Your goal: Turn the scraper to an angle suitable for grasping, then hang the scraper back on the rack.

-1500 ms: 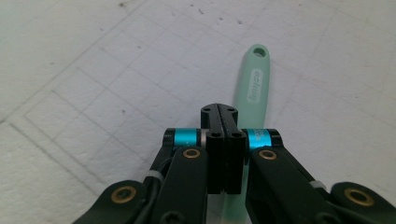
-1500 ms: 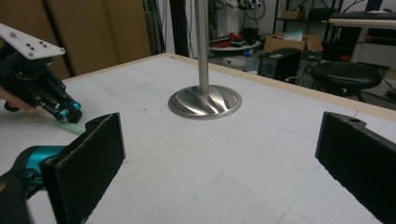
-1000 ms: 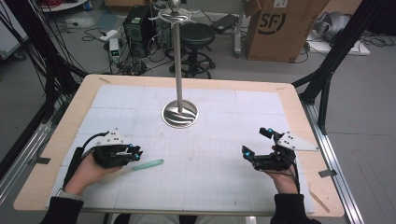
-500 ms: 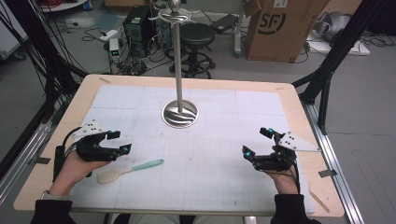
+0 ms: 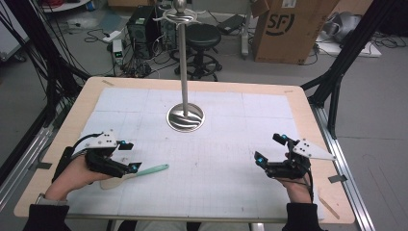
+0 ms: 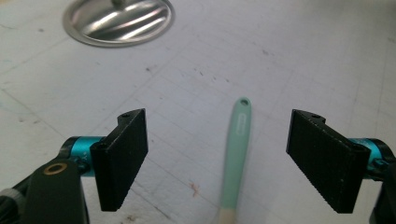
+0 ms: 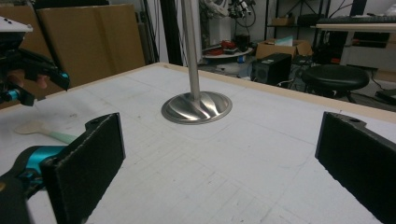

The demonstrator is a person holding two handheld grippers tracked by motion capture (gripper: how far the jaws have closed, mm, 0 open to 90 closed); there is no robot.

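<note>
Jaws apart above the spatula [image 6: 236, 154], untouched.

Even bright indoor light, soft shadows, glare on steel base [image 5: 185, 118]

On the white mat [image 5: 211, 159] the only tall obstacle is the metal stand [image 5: 184, 117]: its round base sits near the middle, a little toward 12 o'clock, and its thin pole rises straight up, so a gripper must pass to the 3 or 9 o'clock side of it. From the base toward 6 o'clock the mat is bare and wide between the left gripper [image 5: 126, 157] and the right gripper [image 5: 270, 150], which are well apart. At about 8 o'clock a flat spatula [image 5: 144, 171] lies just beside the left gripper; it is low. The mat from 1 to 4 o'clock is free too.
</note>
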